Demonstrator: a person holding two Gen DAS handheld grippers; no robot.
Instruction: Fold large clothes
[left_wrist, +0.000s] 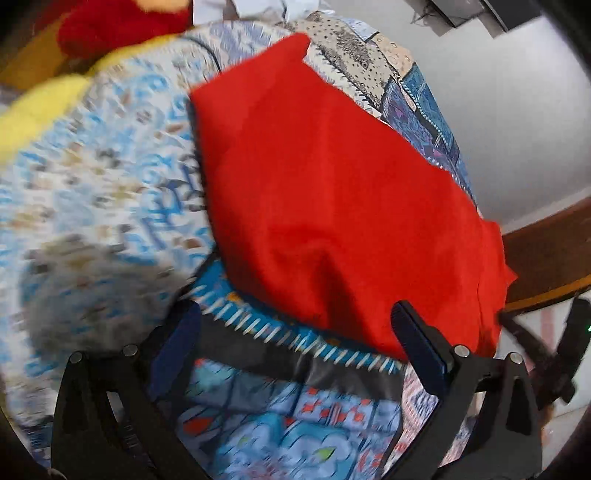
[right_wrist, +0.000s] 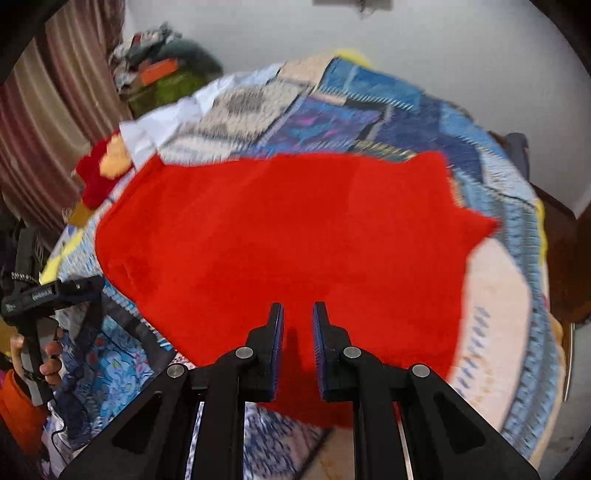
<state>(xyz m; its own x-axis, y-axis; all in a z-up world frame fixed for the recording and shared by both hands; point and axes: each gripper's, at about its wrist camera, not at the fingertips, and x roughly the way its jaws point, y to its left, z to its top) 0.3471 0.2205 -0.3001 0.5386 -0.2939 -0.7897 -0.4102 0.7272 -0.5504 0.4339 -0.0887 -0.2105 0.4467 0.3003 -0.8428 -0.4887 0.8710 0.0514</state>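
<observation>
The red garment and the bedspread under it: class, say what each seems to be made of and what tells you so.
Red garment: soft matte cloth, perhaps cotton knit; it drapes in loose folds with no shine. Bedspread: printed woven fabric, possibly quilted; patchwork patterns and stitch-like edging lines, though blur hides the weave.

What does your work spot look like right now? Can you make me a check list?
Surface: bed with a blue patchwork quilt, blurred.
Job's things: red cloth spread flat on the quilt.
Clutter: red and yellow plush toy at the bed's far end; white cloth; pile of things by the curtain.
Grippers: left claw open, holding nothing; right claw almost closed over the red cloth's near edge, grip unclear.
Cables: nothing seen clearly.
Surroundings: white wall, striped curtain, wooden bed frame.
</observation>
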